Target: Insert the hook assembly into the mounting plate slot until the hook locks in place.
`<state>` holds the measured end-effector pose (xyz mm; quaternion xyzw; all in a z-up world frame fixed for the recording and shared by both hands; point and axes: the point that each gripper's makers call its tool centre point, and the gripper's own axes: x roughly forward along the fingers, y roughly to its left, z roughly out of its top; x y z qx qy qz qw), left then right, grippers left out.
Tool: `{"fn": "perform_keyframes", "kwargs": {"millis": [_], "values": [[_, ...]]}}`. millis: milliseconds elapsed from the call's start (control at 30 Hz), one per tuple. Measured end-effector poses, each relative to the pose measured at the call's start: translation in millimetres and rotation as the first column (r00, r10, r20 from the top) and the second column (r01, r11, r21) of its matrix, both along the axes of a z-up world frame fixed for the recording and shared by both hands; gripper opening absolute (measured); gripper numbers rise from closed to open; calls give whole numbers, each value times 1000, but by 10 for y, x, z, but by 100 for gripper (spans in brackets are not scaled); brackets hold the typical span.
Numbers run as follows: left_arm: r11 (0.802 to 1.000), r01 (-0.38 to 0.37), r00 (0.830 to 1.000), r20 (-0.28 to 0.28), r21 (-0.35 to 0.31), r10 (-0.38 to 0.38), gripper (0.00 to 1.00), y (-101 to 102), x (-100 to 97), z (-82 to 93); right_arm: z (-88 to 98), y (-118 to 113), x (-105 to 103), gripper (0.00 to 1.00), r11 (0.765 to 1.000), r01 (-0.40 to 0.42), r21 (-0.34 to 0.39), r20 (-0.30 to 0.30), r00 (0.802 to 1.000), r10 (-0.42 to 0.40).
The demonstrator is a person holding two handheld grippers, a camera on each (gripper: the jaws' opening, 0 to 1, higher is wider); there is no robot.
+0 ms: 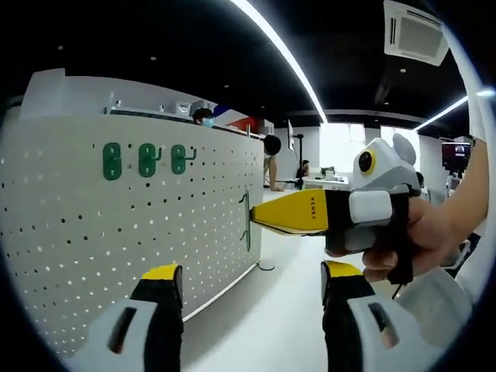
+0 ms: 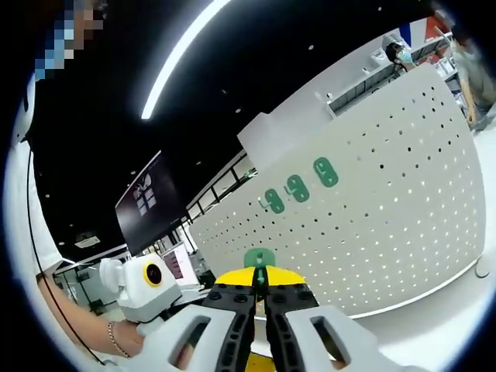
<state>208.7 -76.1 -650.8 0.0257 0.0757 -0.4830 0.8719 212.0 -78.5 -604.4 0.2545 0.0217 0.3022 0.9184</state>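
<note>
A dark ceiling [image 1: 155, 46] carries long light strips [image 1: 283, 54] and an air-conditioning vent [image 1: 415, 31] above a pale floor [image 1: 263, 325].

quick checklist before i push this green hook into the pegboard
1. Hook held: ok. The right gripper has its fingers shut on the green hook.
2. Hook near board: ok. In the left gripper view its tip sits at the pegboard edge.
3. Seated in holes: cannot tell; contact is hidden from both views.
4. Free holes: ok. Open holes surround the three mounted hooks.
5. Left gripper: ok, open, holding nothing, away from the board.
6. Hook upright and aligned: cannot tell.
</note>
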Motion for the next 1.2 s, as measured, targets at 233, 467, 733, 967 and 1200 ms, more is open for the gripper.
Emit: {"fn": "perform_keyframes", "kwargs": {"millis": [233, 467, 733, 967, 1200], "values": [[1000, -1, 1000, 1, 10, 1, 93, -16, -7, -23, -2, 2, -4, 0, 1000, 2, -1, -1, 1000, -2], [1000, -7, 1000, -9, 11, 7, 92, 1, -3, -50, 44, 20, -5, 0, 979, 35, -200, 91, 996, -17], [1000, -12, 1000, -20, 1, 12, 91, 4, 0, -52, 69, 45, 7, 0, 927, 91, -365, 163, 986, -32], [1000, -16, 1000, -18, 4, 16, 91, 21, 5, -52, 67, 12, 39, 0, 932, 95, -350, 149, 988, -45], [1000, -28, 1000, -2, -2, 28, 89, 71, 18, -14, 84, -100, 126, 0, 935, 127, -331, 131, 988, -88]]}}
